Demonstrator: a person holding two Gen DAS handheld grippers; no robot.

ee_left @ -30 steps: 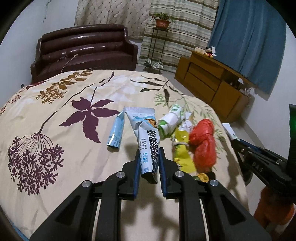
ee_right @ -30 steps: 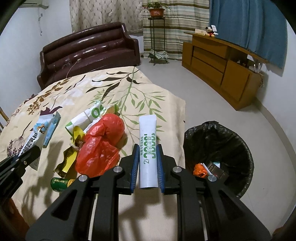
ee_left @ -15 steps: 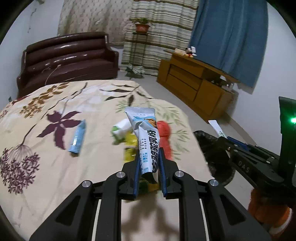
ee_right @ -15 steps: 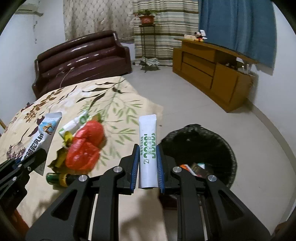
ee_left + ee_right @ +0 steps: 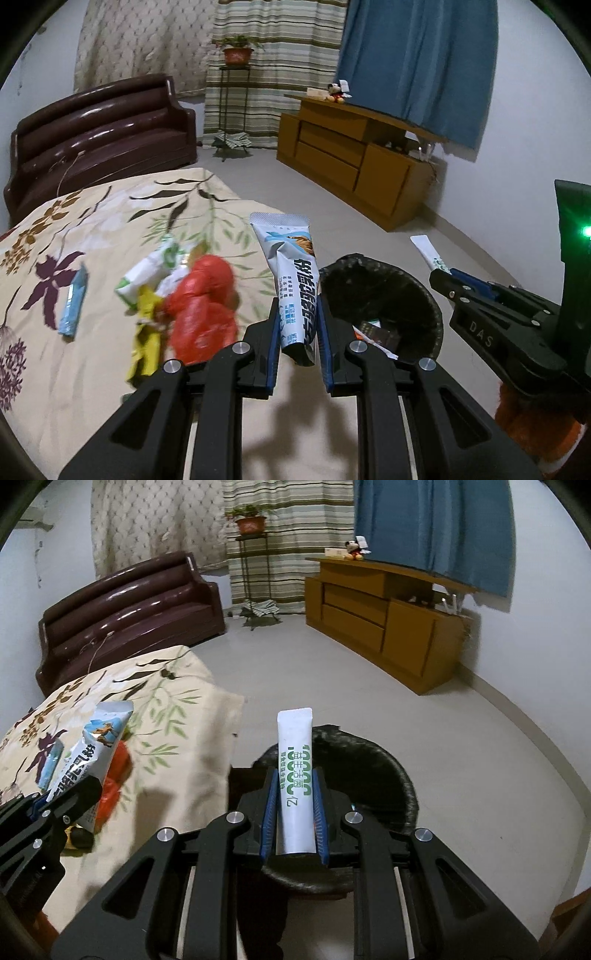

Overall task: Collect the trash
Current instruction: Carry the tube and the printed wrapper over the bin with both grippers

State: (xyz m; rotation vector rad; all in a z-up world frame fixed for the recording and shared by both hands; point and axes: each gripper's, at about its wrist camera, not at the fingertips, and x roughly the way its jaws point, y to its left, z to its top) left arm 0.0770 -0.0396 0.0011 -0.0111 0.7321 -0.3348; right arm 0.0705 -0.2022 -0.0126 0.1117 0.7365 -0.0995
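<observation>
The left gripper [image 5: 298, 332] is clamped on a crumpled white-and-blue snack wrapper [image 5: 293, 284], which stands up between its blue pads. The wrapper's top edge sits just left of the near rim of a round bin lined with a black bag [image 5: 402, 280]; some rubbish already lies inside. The right gripper [image 5: 293, 805] is closed on a narrow white sachet with green print [image 5: 295, 771], held upright directly above the same bin's [image 5: 388, 775] opening, its rim visible on both sides of the fingers.

To the left of the bin is the corner of a bed covered with a cream floral sheet [image 5: 92, 229]; the bed's edge ends close beside the bin. On the sheet near that edge lie a red plastic bag [image 5: 203, 306], a yellow wrapper [image 5: 146, 332], a white-and-green packet [image 5: 147, 273] and, further left, a small blue sachet [image 5: 74, 306]. These are blurred.

Beyond the bin, bare pale floor [image 5: 369, 686] stretches far and right, open up to a wooden cabinet [image 5: 384, 616] along the right wall. A dark brown sofa [image 5: 129, 609] stands at the far left behind the bed, and a plant stand [image 5: 255, 554] stands before striped curtains between them.
</observation>
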